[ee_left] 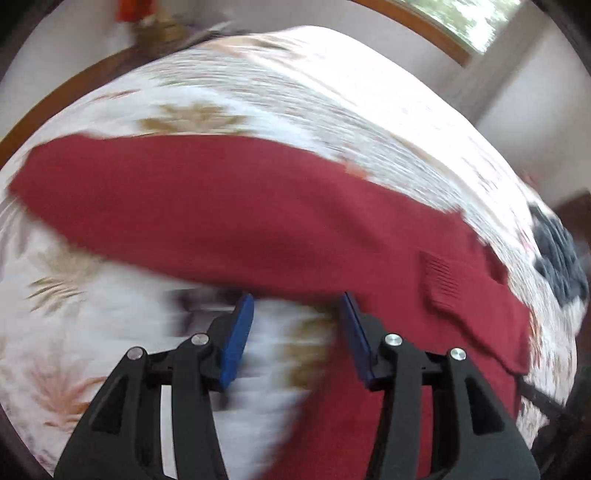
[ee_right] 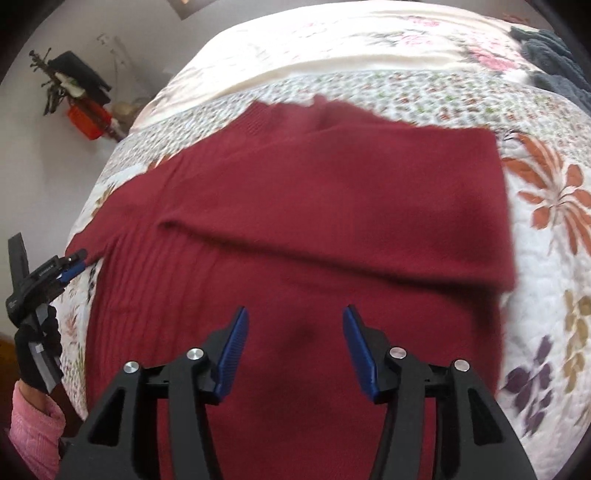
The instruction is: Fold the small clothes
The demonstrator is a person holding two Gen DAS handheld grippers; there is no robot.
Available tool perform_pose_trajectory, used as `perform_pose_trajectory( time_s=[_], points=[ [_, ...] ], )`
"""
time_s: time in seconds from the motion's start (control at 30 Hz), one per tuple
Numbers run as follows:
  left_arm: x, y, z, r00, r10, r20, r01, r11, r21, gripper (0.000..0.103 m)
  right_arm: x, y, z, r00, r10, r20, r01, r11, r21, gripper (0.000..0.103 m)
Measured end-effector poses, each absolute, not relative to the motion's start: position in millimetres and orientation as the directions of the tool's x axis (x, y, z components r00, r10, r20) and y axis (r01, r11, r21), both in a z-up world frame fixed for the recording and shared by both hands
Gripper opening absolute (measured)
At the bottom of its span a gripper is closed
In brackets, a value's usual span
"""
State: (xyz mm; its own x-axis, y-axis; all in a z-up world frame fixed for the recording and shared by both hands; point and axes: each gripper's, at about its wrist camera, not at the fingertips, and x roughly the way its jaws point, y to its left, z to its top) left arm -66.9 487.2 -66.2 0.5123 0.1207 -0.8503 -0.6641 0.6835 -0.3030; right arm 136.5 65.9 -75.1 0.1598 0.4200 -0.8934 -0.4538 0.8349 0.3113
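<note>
Across the flower-printed quilt point(ee_right: 546, 206) of a bed lies a dark red knitted sweater point(ee_right: 314, 229), spread wide and partly folded, with one layer turned over the body so that a soft ridge runs across it. Its knit is fine, with ribbing on the near left part in the right wrist view.

That right wrist view looks straight down on the garment. The right tongs point(ee_right: 294, 325) hang above the red cloth with their blue-padded fingers point(ee_right: 232, 350) set wide apart and nothing between them. At the far left edge of the same view the left tongs point(ee_right: 75, 258) show from the side, held by a black-gloved hand point(ee_right: 37, 350) with a pink sleeve point(ee_right: 35, 435) at the wrist; their tips lie at the sweater's left edge, but from here it is unclear whether they touch the cloth.

From the left wrist view, much blurred, the left tongs point(ee_left: 297, 306) show their fingers well apart and empty, the left one over bare quilt point(ee_left: 110, 302), the right one over red cloth point(ee_left: 258, 221). Only this view shows a ribbed cuff point(ee_left: 443, 280) lying on the sweater at the right, and a window point(ee_left: 469, 18) high on the wall. A dark grey-blue fabric point(ee_left: 557, 254) sits on the bed beyond the sweater, seen in both views. Only the right wrist view shows a cluttered spot by the wall with an orange box point(ee_right: 88, 120).
</note>
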Motion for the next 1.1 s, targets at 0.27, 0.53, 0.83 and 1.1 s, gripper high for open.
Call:
perform_pose_trajectory(
  time_s=[0.27, 0.53, 0.83, 1.1],
  points=[
    [-132.3, 586.5, -86.0, 0.503, 0.201, -0.841, -0.811, 0.447, -0.378, 0.050, 104.6, 96.2, -87.9, 0.126, 0.425, -0.896, -0.495, 0.810, 0.315, 0.054],
    [-142.3, 641.8, -99.5, 0.594, 0.238, -0.768, -0.793, 0.336, -0.509, 0.050, 100.8, 100.2, -97.9, 0.133, 0.386, -0.913, -0.481, 0.830, 0.281, 0.054],
    [-126.6, 673.8, -103.2, 0.585, 0.295, -0.756, -0.805, 0.331, -0.493, 0.038, 103.6, 98.7, -104.2, 0.139, 0.367, -0.920, -0.475, 0.840, 0.264, 0.054],
    [-118.7, 672.9, -85.2, 0.593, 0.306, -0.745, -0.793, 0.381, -0.475, 0.010, 105.2, 97.2, -104.7, 0.139, 0.367, -0.920, -0.474, 0.840, 0.263, 0.054]
  ],
)
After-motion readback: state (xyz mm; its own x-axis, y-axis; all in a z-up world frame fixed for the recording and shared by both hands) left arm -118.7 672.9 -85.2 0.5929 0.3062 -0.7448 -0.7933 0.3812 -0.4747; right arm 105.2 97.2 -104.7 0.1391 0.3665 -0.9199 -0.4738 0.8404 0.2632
